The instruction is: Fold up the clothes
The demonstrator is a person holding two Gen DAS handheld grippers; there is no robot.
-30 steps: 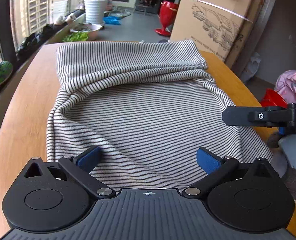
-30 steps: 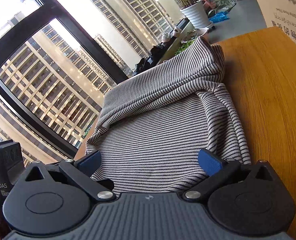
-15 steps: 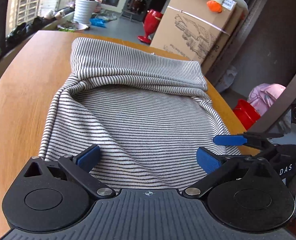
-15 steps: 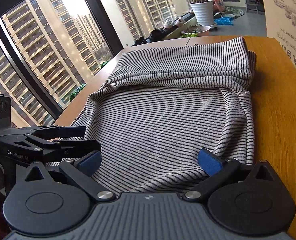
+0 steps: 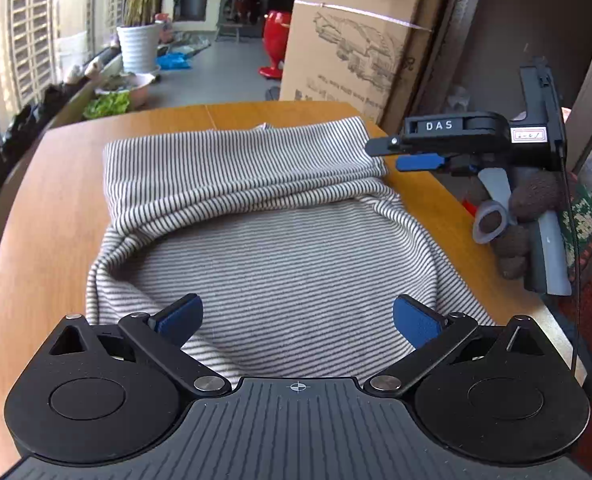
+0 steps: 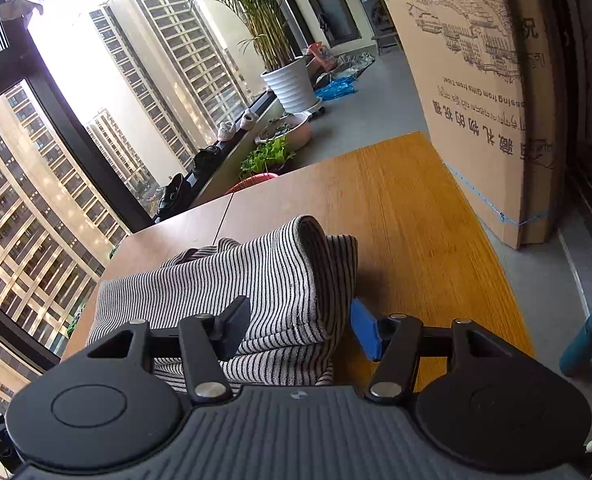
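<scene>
The left gripper [image 5: 297, 316] has its blue-padded fingers [image 5: 178, 314] spread wide, with nothing between them. It hovers over the near part of the striped garment [image 5: 280, 264], close to the table's near edge, and the pads do not seem to press the cloth.

The right gripper [image 6: 299, 326] has its fingers [image 6: 363, 334] apart too, set on either side of the garment's [image 6: 256, 280] folded right end. The dark left pad sits against or just over the striped cloth, and the blue right pad is just beside the fold; whether either one grips the fabric cannot be told. In the left wrist view this gripper [image 5: 415, 160] shows at the far right corner of the garment, by the table's right edge, held by a hand [image 5: 523, 216] in a dark knitted glove.

The garment lies on the wooden table [image 5: 56, 184], spread over its middle. Its far part is folded back toward the near side, making a thick doubled band across the far end, and the near part lies in one slack layer with rumpled side edges.

Beyond the table's far right corner stands a large cardboard box [image 5: 359, 48]. A white plant pot [image 6: 292, 84] stands on the floor by the window.
</scene>
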